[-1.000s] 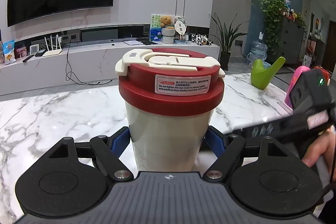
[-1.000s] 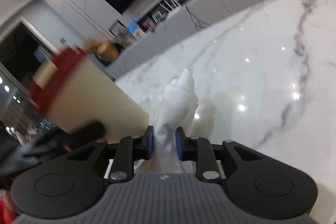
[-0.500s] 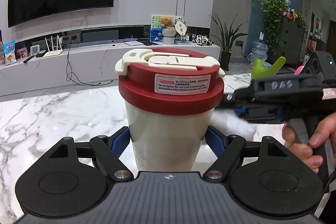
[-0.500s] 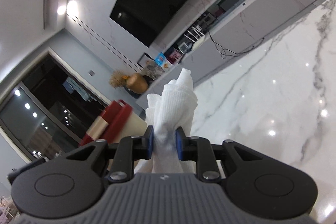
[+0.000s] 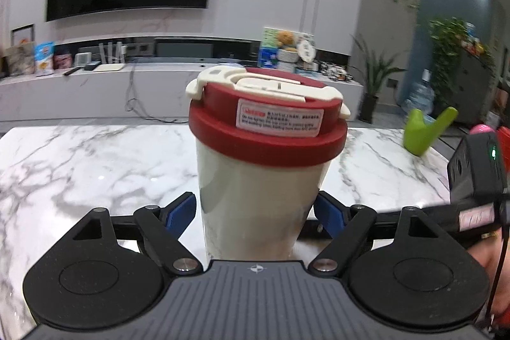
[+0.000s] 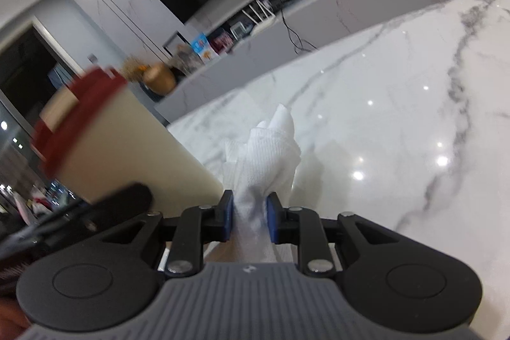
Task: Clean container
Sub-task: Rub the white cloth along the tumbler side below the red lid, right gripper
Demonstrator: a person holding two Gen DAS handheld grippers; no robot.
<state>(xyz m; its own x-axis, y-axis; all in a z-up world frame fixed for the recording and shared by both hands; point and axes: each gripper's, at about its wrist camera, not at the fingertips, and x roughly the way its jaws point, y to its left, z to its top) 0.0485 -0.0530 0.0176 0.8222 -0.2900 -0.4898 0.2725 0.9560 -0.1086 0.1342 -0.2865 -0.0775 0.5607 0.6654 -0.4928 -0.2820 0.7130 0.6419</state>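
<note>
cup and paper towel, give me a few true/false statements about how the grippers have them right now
1. The left gripper clamps the cream cup by its body. True.
2. The cup's red lid is off. False: it sits on the cup.
3. The right gripper holds a white paper towel. True.
4. The towel is wiping the lid. False: it is low beside the cup, above the marble table.
5. The cup lies on its side. False: it is roughly upright.

Left gripper [image 5: 256,214] clamped cream cup [image 5: 255,206] between blue pads [image 5: 181,212]; red lid [image 5: 267,129] stayed above jaws. Marble table [image 5: 95,161] ahead. Right gripper [image 5: 475,196] at right edge, state unclear.
</note>
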